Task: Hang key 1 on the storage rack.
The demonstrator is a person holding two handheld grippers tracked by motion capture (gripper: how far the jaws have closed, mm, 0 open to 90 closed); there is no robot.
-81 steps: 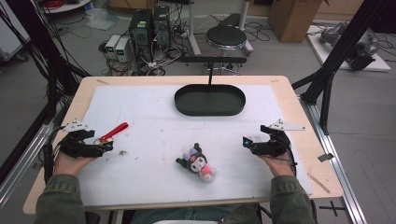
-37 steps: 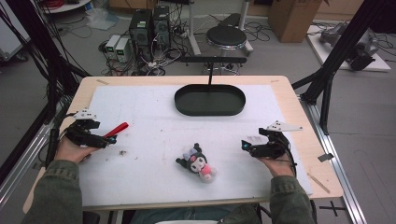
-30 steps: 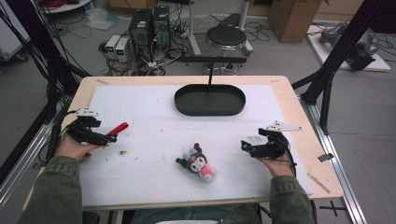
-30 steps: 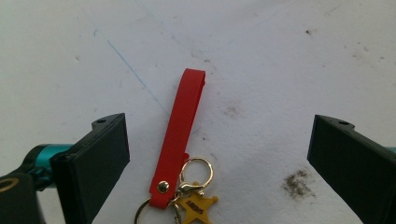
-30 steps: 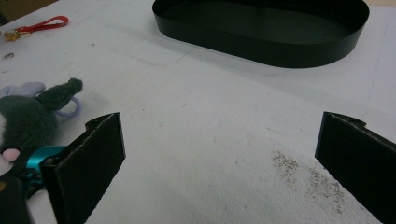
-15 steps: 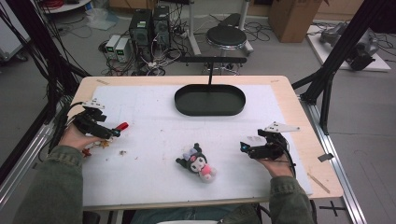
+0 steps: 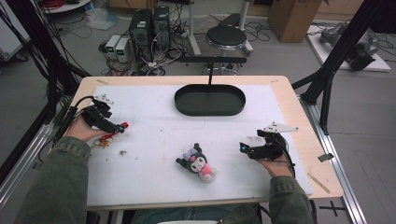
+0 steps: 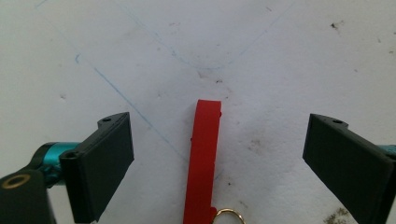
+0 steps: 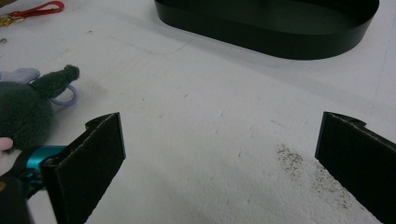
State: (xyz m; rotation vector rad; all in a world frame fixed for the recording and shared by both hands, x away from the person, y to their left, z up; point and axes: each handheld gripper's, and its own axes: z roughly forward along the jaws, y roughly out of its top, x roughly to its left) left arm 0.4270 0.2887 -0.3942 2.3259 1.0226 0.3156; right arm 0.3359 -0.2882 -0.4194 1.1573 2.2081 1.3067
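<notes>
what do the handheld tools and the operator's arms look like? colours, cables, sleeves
Both tools are black-bodied with two flat, matte black rectangular pads. The left tool shows a teal fitting and a brass-coloured ring at its left pad; the right tool shows the same teal part. In the high view a grey three-cornered plate tops the right tool, and black cables trail from each. Sleeves are olive-green, denim-like.

On the table [image 7: 299,116], the tray [image 7: 210,100] lies behind the plush toy [image 7: 198,163], the strap [image 8: 203,154] far left
</notes>
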